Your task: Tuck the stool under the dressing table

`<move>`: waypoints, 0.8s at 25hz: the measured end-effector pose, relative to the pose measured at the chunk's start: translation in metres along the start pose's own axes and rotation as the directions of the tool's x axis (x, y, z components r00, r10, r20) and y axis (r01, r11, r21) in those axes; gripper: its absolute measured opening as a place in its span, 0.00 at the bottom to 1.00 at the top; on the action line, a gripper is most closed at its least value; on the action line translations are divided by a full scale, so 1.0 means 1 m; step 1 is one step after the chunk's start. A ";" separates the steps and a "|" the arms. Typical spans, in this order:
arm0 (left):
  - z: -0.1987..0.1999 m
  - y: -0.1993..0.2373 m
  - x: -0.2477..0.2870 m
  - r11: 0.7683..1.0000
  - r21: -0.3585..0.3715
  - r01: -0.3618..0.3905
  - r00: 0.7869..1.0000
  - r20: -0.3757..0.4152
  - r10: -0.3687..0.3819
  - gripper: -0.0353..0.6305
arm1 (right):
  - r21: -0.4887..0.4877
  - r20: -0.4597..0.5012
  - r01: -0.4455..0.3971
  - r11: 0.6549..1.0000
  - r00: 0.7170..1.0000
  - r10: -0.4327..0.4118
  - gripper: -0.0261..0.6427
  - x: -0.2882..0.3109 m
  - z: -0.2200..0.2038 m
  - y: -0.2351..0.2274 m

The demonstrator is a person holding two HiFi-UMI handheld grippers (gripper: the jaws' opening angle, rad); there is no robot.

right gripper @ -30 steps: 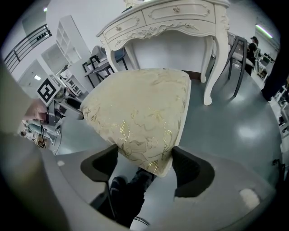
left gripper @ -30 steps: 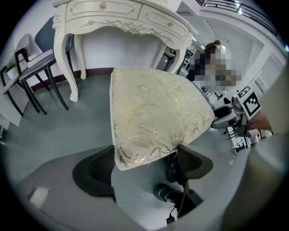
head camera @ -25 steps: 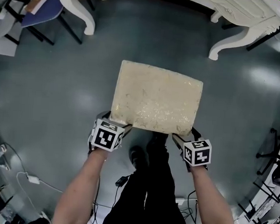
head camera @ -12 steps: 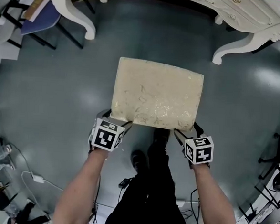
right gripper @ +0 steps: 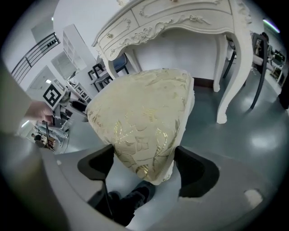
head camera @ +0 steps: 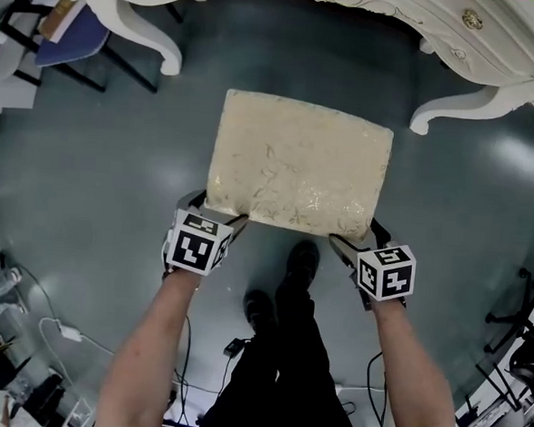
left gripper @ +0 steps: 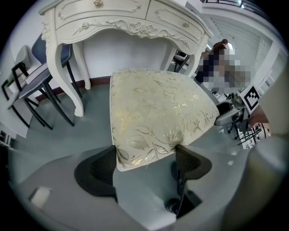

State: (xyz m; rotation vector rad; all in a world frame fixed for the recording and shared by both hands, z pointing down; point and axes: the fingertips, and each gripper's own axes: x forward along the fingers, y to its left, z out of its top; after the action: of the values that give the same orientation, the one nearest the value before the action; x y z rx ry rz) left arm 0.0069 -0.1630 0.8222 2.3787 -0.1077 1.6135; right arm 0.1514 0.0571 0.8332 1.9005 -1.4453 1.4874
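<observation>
The stool's cream cushion with gold leaf pattern [head camera: 298, 165] stands on the grey floor just short of the white carved dressing table [head camera: 426, 27]. My left gripper [head camera: 214, 212] grips the cushion's near left corner [left gripper: 153, 108], with a pad on each side of it. At the near right corner [right gripper: 144, 113] my right gripper [head camera: 356, 237] has its jaws opening, though both pads still touch the cushion. In both gripper views the table [left gripper: 122, 18] rises right behind the stool, its kneehole between two curved legs [right gripper: 230, 76].
A blue chair [head camera: 75, 30] stands left of the table's left leg [head camera: 160, 45]. The person's dark legs and shoes [head camera: 289, 283] are right behind the stool. Cables [head camera: 67, 331] lie at the lower left, black chair frames [head camera: 516, 308] at the right. Another person [left gripper: 221, 63] is at the far right.
Both grippers and the stool have moved forward toward the dressing table. More of the table now shows along the top edge, and the person has stepped after the stool.
</observation>
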 end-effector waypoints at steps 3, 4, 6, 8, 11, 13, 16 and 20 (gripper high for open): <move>0.002 0.003 0.002 1.000 -0.002 0.000 1.000 -0.017 0.000 0.71 | -0.019 -0.022 -0.022 1.000 1.000 0.022 0.69 0.003 0.003 0.000; 0.002 0.004 0.002 1.000 -0.004 -0.001 1.000 -0.020 0.001 0.71 | -0.021 -0.025 -0.023 1.000 0.999 0.023 0.69 0.004 0.004 0.000; 0.002 0.004 0.002 1.000 -0.008 -0.003 1.000 -0.030 0.002 0.71 | -0.026 -0.043 -0.018 1.000 0.999 0.017 0.69 0.003 0.004 0.001; 0.001 0.003 0.002 1.000 -0.011 -0.001 0.999 -0.045 0.001 0.70 | -0.038 -0.067 0.000 0.999 0.998 -0.003 0.69 -0.001 0.002 0.003; 0.001 0.002 0.001 1.000 -0.015 0.003 0.998 -0.058 -0.003 0.70 | -0.042 -0.078 0.032 0.999 0.996 -0.035 0.66 -0.006 0.001 0.004; 0.000 0.003 0.000 1.000 -0.020 0.005 0.998 -0.057 -0.006 0.70 | -0.034 -0.077 0.030 0.999 0.996 -0.032 0.64 -0.008 0.002 0.006; 0.000 0.003 -0.001 0.999 -0.022 0.025 0.998 -0.051 -0.027 0.70 | -0.011 -0.069 -0.015 1.000 0.998 0.014 0.61 -0.010 0.002 0.007; 0.002 0.002 0.000 0.999 -0.004 0.052 0.997 -0.060 -0.052 0.71 | -0.024 -0.043 -0.044 0.999 0.998 0.043 0.61 -0.015 0.014 0.004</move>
State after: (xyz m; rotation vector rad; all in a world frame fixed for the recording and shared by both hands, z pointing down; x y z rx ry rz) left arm 0.0086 -0.1660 0.8220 2.3093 -0.0361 1.6581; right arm 0.1567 0.0525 0.8132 1.8225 -1.4883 1.5136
